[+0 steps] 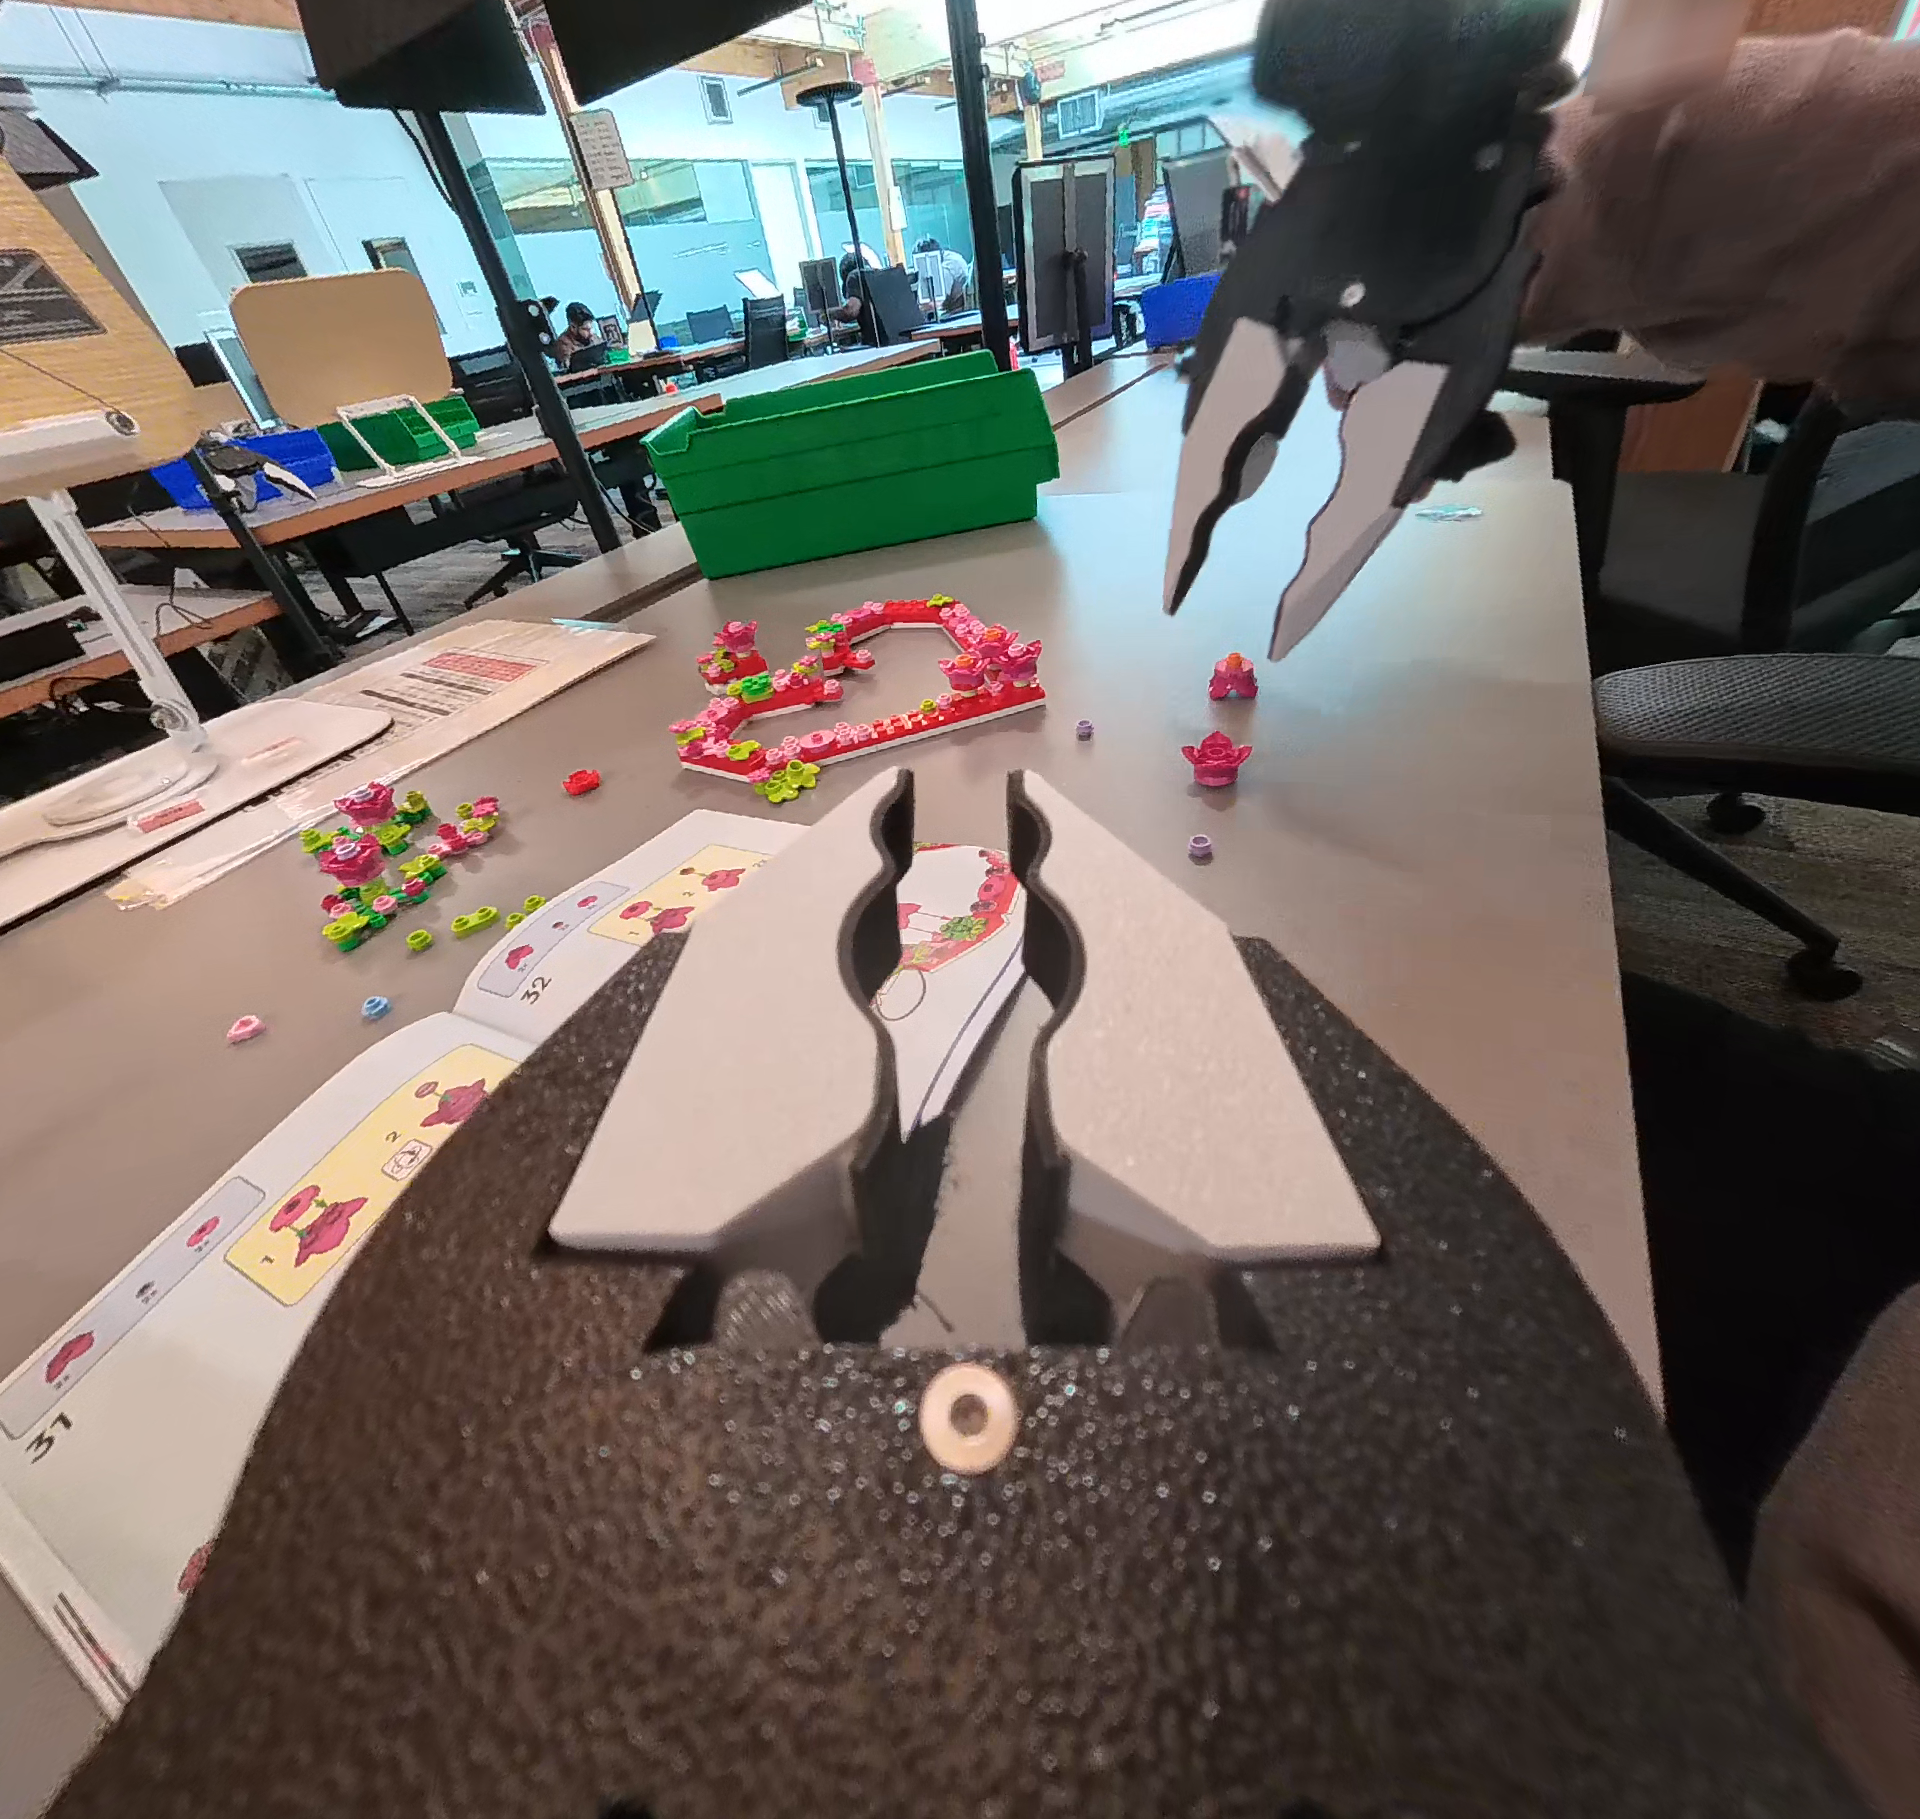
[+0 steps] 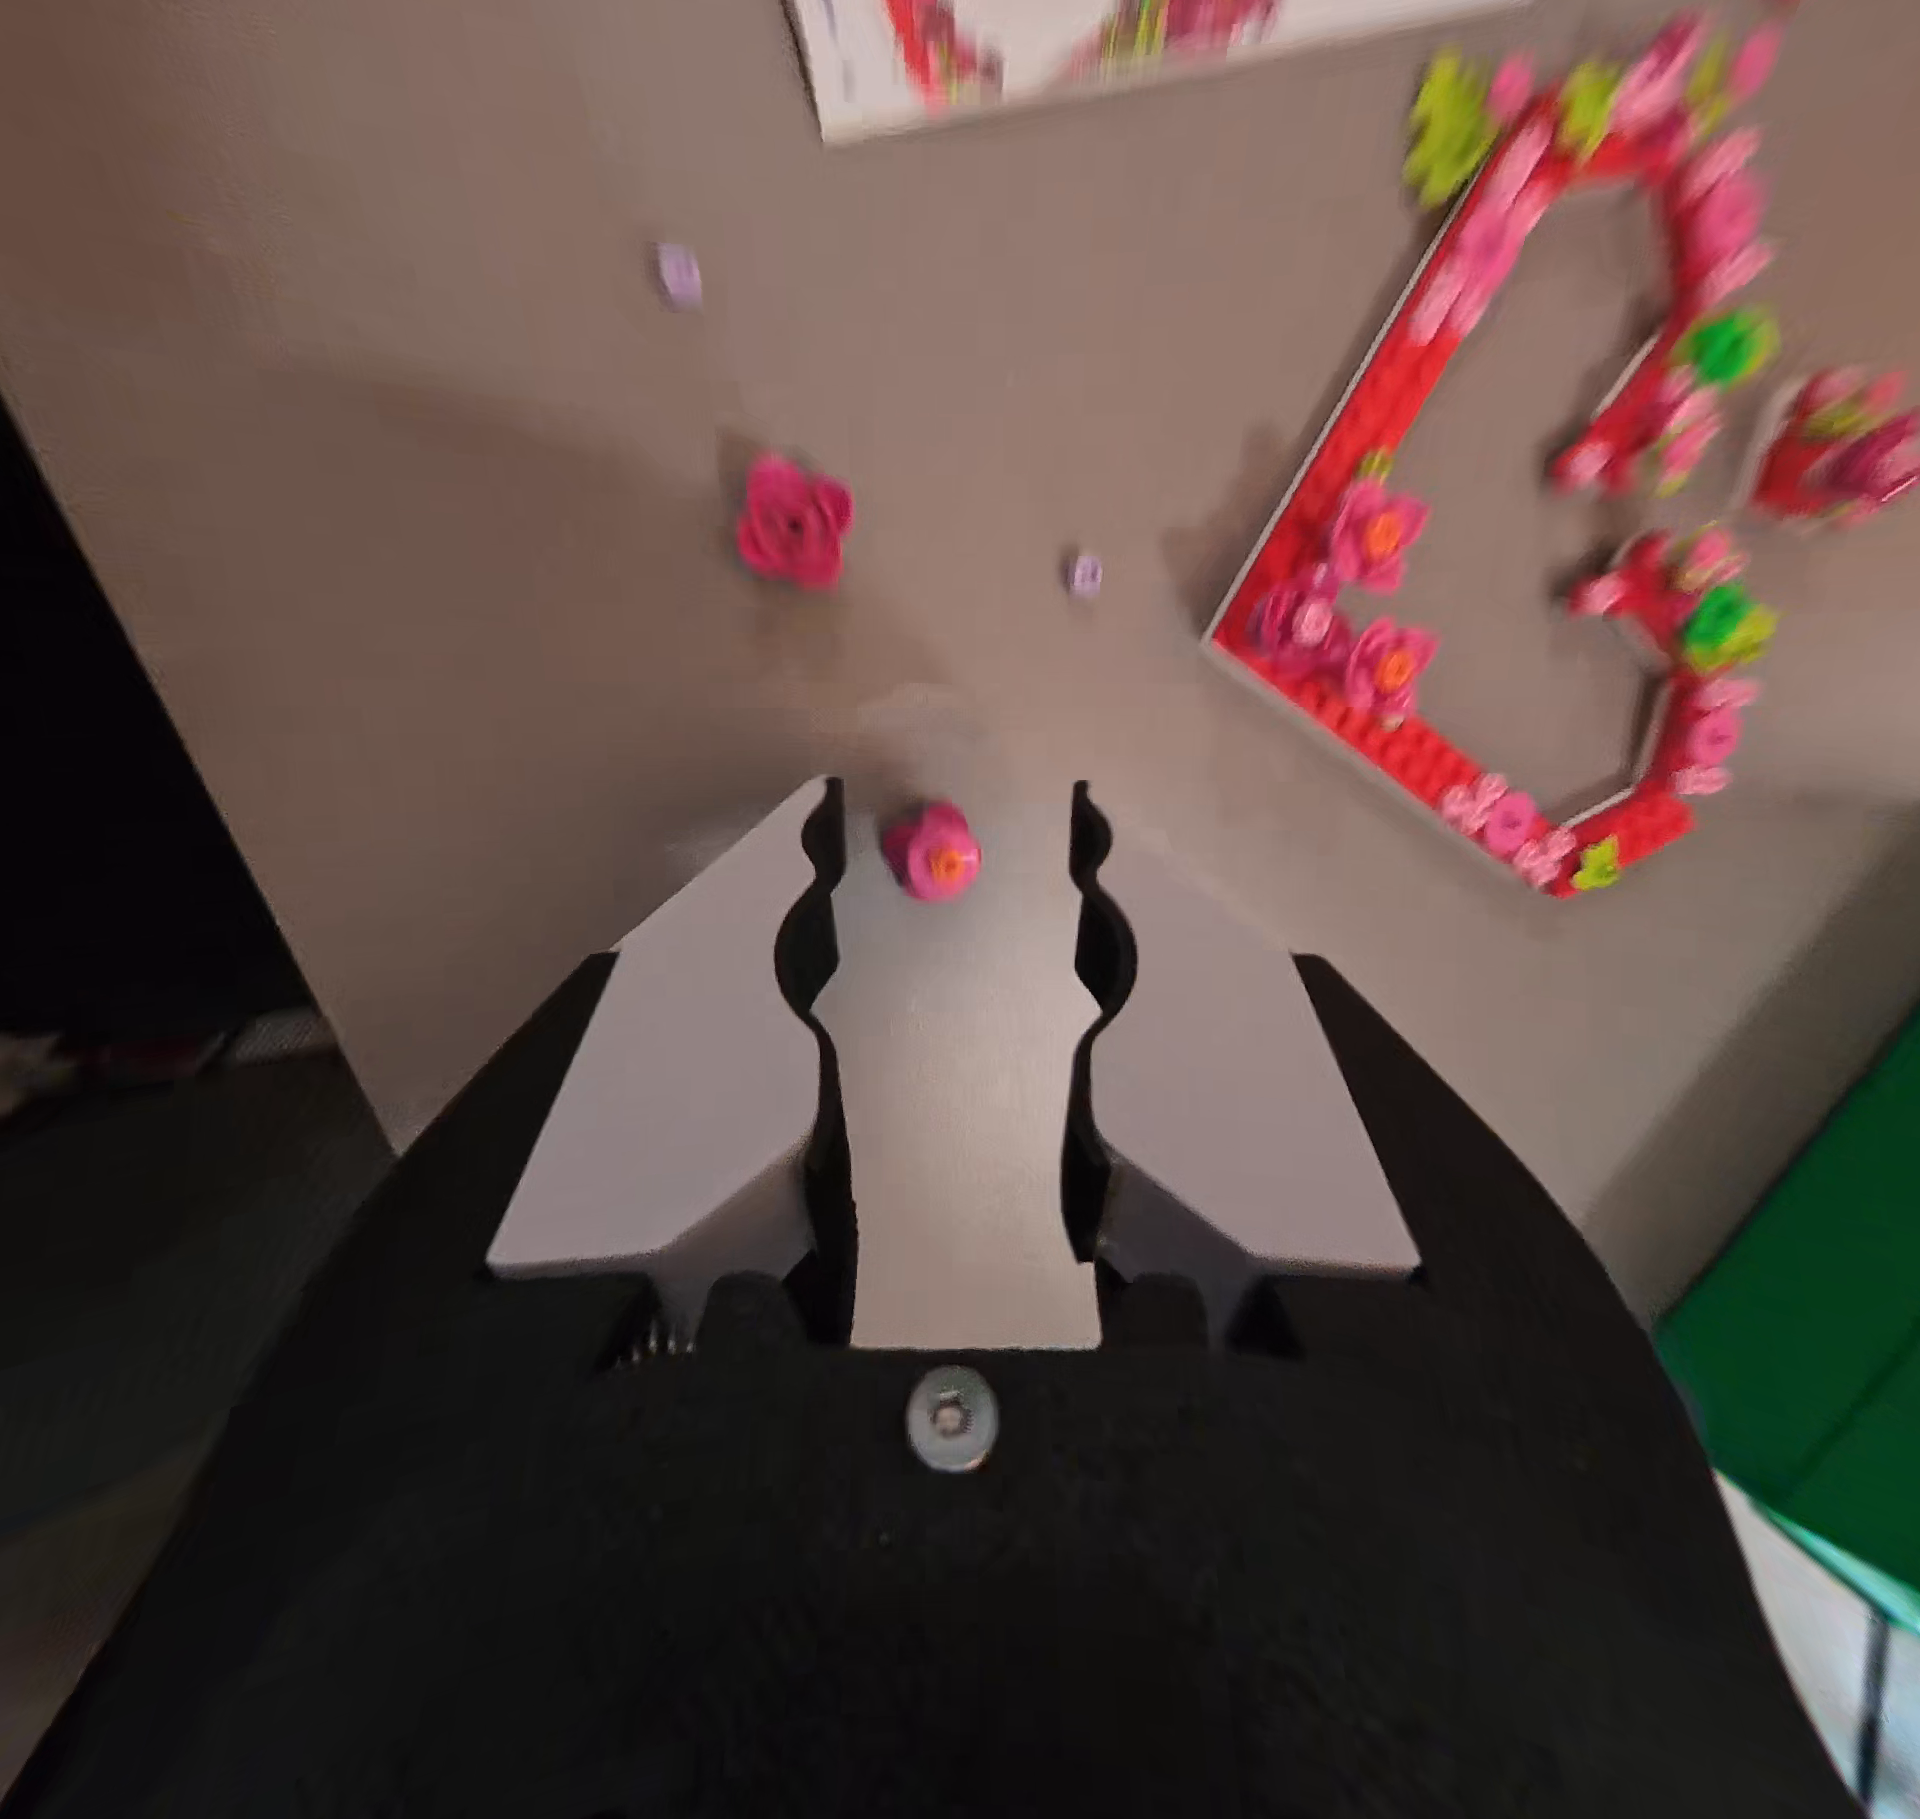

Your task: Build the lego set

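A red heart-shaped lego frame (image 1: 862, 689) with pink flowers and green leaves lies on the grey table (image 1: 1403, 886); it also shows blurred in the right wrist view (image 2: 1455, 481). My left gripper (image 1: 961, 782) is open and empty, held over the instruction booklet (image 1: 312, 1198). My right gripper (image 1: 1226, 626) hangs open above a pink flower with an orange centre (image 1: 1233, 676). In the right wrist view the right gripper (image 2: 954, 793) is open, and this flower (image 2: 932, 850) lies on the table between its fingertips. A second pink flower (image 1: 1216, 759) (image 2: 795, 520) lies nearby.
Loose pink and green pieces (image 1: 395, 865) lie left of the booklet. Small lilac studs (image 1: 1200, 847) (image 2: 1086, 572) lie on the table. A green bin (image 1: 852, 465) stands behind the frame. A lamp base (image 1: 135, 793) is at left, an office chair (image 1: 1766, 730) at right. The grippers' ends are close to 20 cm from one another.
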`<state>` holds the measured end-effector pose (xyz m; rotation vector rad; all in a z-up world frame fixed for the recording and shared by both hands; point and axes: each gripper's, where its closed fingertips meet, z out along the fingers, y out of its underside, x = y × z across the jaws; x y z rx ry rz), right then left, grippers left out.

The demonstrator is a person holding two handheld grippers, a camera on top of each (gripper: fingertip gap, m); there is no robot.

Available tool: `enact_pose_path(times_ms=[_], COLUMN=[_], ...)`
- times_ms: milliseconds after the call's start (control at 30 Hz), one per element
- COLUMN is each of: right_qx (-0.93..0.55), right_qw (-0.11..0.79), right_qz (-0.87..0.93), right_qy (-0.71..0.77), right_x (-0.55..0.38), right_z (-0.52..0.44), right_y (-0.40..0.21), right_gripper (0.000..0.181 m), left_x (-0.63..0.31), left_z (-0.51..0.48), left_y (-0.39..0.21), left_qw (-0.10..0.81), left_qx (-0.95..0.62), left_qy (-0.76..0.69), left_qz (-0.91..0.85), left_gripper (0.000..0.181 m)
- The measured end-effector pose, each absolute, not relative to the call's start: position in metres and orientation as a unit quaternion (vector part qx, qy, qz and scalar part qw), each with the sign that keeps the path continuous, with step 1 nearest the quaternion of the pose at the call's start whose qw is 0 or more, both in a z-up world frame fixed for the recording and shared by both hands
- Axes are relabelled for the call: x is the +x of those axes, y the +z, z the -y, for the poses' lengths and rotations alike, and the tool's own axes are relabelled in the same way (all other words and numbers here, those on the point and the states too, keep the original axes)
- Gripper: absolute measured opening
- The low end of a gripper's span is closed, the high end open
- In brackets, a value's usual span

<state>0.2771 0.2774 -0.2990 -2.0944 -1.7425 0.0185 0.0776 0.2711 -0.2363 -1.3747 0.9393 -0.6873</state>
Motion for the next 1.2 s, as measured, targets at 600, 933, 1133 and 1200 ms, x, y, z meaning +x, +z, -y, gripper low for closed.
enact_pose_path(times_ms=[600, 933, 1133, 1200], right_qx=[-0.558, -0.682, -0.706, -0.677], right_qw=[0.348, 0.42, 0.465, 0.437], right_qz=[0.735, 0.599, 0.354, 0.272], right_qy=[-0.163, 0.004, 0.401, 0.526], right_x=[0.221, 0.192, 0.13, 0.115], right_z=[-0.252, -0.259, -0.242, -0.235], right_y=[-0.319, -0.299, -0.245, -0.231], right_gripper=[0.011, 0.0, 0.0, 0.0], left_x=[0.078, 0.084, 0.095, 0.097], left_z=[-0.272, -0.262, -0.239, -0.231], left_y=[-0.237, -0.235, -0.22, -0.215], left_qw=[0.624, 0.635, 0.669, 0.674], left_qx=[-0.6, -0.571, -0.505, -0.488], left_qy=[-0.291, -0.279, -0.283, -0.301], left_qz=[-0.407, -0.439, -0.465, -0.465], left_gripper=[0.013, 0.019, 0.037, 0.039])
